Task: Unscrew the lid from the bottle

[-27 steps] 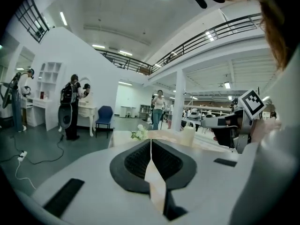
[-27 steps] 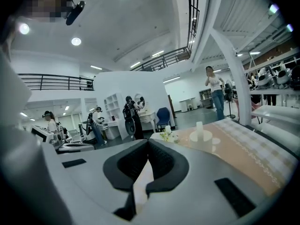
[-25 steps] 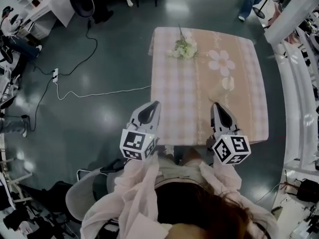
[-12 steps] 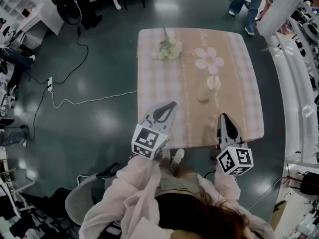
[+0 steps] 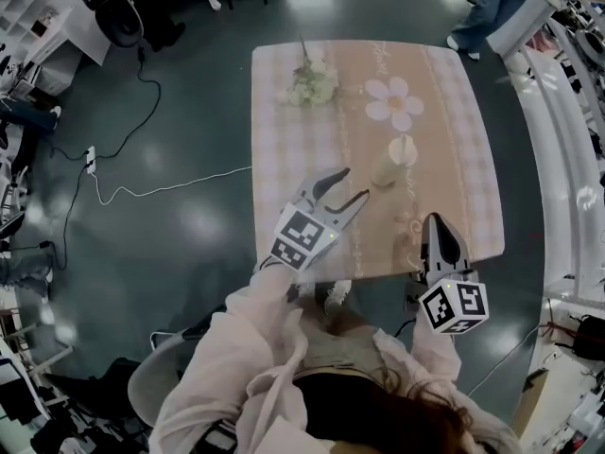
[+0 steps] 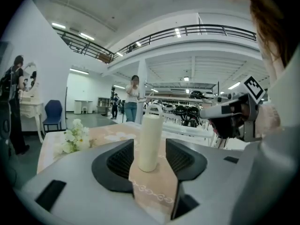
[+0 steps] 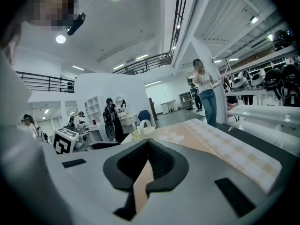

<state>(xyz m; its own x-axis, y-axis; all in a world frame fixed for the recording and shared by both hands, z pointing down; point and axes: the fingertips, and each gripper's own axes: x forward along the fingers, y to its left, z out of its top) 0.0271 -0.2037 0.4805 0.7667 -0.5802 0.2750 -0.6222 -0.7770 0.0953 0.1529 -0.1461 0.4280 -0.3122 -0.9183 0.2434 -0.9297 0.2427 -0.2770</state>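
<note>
A cream bottle (image 5: 386,170) stands upright on the pink checked table (image 5: 293,159), its white lid with a loop handle (image 5: 404,149) on top. My left gripper (image 5: 352,185) hovers over the cloth just left of the bottle, its jaws opening with nothing touching them. In the left gripper view the bottle (image 6: 149,142) and its lid (image 6: 153,110) stand a little ahead, framed by the two pads (image 6: 119,161), apart from them. My right gripper (image 5: 437,223) is shut and empty at the table's near edge; the right gripper view shows its closed jaws (image 7: 149,146) and the lid's handle (image 7: 144,125) far off.
A bunch of white flowers (image 5: 312,83) lies at the table's far left, beside a flower pattern (image 5: 395,102) on the cloth. A white cable (image 5: 170,187) runs across the floor on the left. A person (image 5: 487,3) stands beyond the far right corner.
My left gripper has moved forward over the table toward the bottle and its jaws have parted. The right gripper stays shut near the table's front edge.
</note>
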